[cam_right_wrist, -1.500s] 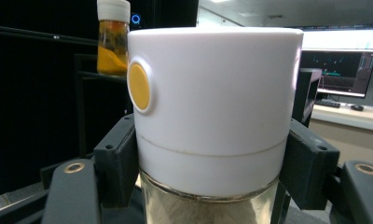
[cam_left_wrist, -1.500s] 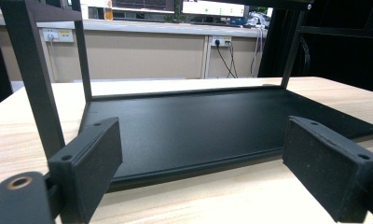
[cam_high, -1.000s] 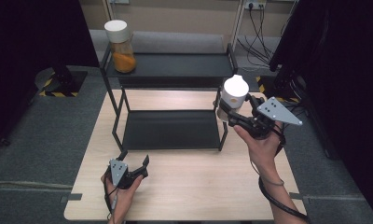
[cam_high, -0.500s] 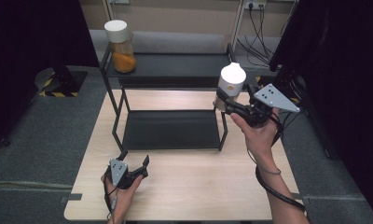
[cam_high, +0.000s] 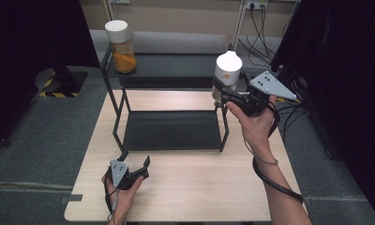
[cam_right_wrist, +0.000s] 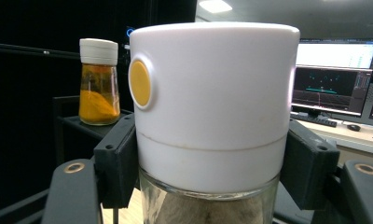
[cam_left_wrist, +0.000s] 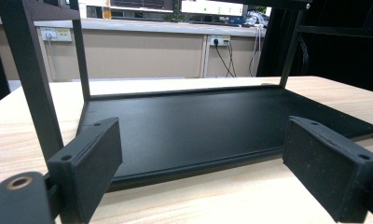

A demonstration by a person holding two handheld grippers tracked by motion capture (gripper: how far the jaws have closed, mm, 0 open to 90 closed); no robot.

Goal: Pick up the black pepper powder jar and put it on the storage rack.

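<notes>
Right tool is clamped on a white-capped jar, its pads pressing the lower band of the cap just above the glass, as the right gripper view makes plain. We hold the jar upright in the air at the right end of the rack, near the level of its top shelf, where an orange jar already stands at the far left. Our judgement is that the step in hand is setting this jar on that shelf. To do it well we should keep the jar vertical, lift its base clear of the shelf edge before moving in, and set it down well apart from the orange jar (the contents look brownish, though we cannot tell what they are). Since we grip by the cap, a gentle pace seems wise. Left tool rests wide and empty on the surface, facing the lower shelf.
</notes>
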